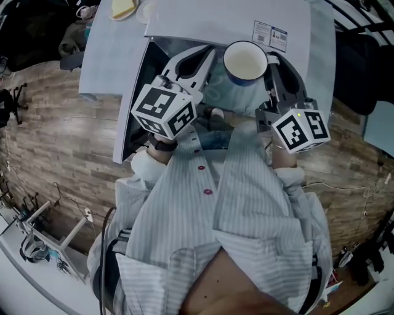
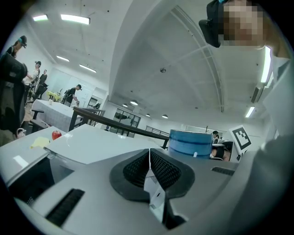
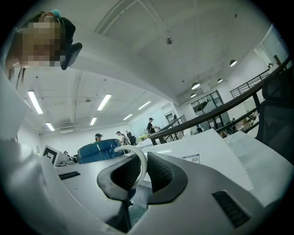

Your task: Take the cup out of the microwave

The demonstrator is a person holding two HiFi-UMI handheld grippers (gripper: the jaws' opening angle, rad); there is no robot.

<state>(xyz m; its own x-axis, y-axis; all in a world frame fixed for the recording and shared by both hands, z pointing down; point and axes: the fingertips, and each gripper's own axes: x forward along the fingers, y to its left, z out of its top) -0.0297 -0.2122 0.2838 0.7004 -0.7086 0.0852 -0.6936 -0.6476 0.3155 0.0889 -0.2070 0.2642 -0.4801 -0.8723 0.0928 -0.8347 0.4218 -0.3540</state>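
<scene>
The cup [image 1: 245,61], blue outside and white inside, hangs upright in front of the white microwave [image 1: 203,18]. My right gripper [image 1: 274,64] is shut on the cup's white handle [image 3: 138,158], which runs between its black pads; the blue cup wall [image 3: 98,151] shows just left of them. My left gripper [image 1: 206,58] is left of the cup and apart from it, with its pads pressed together. In the left gripper view a thin white printed slip [image 2: 154,190] shows low at the closed left gripper [image 2: 149,170], and the cup [image 2: 190,142] stands beyond to the right.
The microwave door [image 1: 132,104] stands open to the left. A red apple [image 2: 56,134] and a yellow item [image 2: 40,142] lie on the table beside the microwave. A dark railing and several people are far behind. My striped shirt fills the lower head view.
</scene>
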